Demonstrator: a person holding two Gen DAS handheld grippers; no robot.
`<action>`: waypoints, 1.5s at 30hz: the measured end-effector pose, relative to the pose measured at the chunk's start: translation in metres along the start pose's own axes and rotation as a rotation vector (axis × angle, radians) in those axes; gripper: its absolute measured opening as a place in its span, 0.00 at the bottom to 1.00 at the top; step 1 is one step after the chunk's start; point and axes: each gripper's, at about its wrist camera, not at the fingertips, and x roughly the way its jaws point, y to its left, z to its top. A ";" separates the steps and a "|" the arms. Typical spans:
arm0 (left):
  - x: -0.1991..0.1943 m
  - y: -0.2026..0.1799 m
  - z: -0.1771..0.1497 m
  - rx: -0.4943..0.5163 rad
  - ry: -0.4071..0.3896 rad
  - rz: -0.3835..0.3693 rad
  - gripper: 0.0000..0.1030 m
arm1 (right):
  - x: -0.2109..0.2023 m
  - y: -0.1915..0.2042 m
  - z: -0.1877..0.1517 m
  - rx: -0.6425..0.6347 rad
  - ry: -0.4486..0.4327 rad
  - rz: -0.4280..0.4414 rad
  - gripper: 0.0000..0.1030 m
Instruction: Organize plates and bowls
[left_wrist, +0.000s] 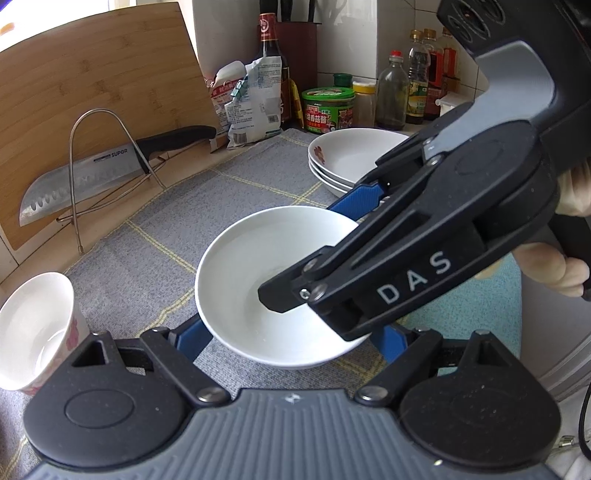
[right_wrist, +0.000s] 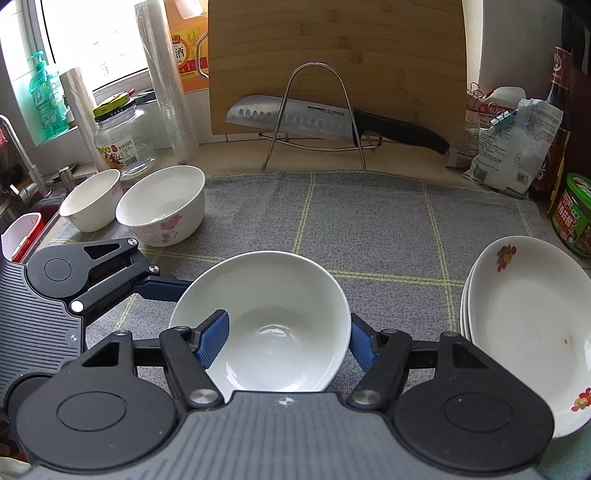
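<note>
White bowl (right_wrist: 266, 317) rim pinched by right tool (right_wrist: 286, 341); plate stack (right_wrist: 528, 332) near.

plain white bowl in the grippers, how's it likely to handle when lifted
The plain white bowl looks glazed and glossy, so probably slippery against the right gripper pads pinching its wall. It seems rigid ceramic, likely chipping if knocked on the plate stack. Held at one side, it may tilt.

Both grippers share one build — matte black linkage arms on round black pivot discs, silver screws, a ribbed grey base plate. The fingers (right_wrist: 212, 341) are ribbed blue. The right gripper (left_wrist: 354, 206) bears white "DAS" lettering.
</note>
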 end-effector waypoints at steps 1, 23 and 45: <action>0.001 0.001 0.000 0.000 0.002 0.003 0.87 | 0.002 -0.001 0.001 -0.002 0.000 -0.001 0.71; 0.009 0.013 0.006 -0.005 0.029 0.028 0.87 | 0.021 -0.005 0.011 -0.015 0.004 0.011 0.72; 0.000 0.018 -0.003 -0.053 0.022 0.056 0.93 | 0.017 0.000 0.009 0.009 -0.012 0.048 0.98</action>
